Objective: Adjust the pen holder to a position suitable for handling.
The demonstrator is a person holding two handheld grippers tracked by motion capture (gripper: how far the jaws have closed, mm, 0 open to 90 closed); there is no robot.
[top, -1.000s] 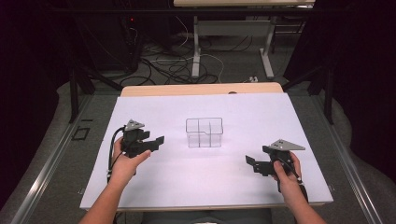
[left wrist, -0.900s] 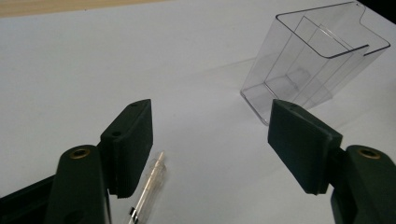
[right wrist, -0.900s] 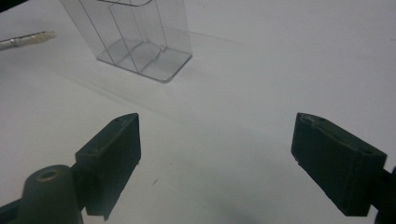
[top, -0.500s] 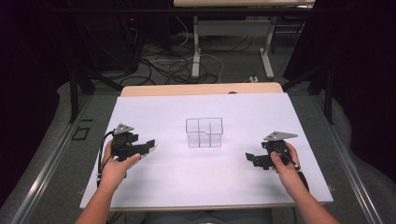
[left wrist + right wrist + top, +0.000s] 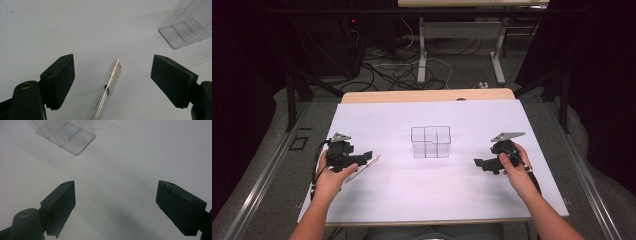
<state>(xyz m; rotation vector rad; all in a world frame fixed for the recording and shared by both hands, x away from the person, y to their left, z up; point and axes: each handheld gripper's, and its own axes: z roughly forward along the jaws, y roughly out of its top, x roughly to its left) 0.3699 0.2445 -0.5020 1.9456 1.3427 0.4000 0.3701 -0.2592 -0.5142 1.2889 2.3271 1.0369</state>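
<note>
The clear pen (image 5: pixel 109 86) lay flat on the white desk (image 5: pixel 412 195), directly between the spread jaws of the left tongs (image 5: pixel 112 82) and not yet touched by either pad. In the high view it showed as a pale sliver (image 5: pixel 364 166) just ahead of the left tongs (image 5: pixel 362 159), toward the desk's left side and well apart from the clear divided box (image 5: pixel 430 141) standing upright at the middle. The right tongs (image 5: pixel 479 164) hovered low over bare desk on the other side, their jaws also wide apart and holding nothing. The box's compartments looked empty, though its transparent walls made that hard to be sure of. Judging from this, the work was barely begun: the grasp, the lift and presumably the drop into the box all remained.
</note>
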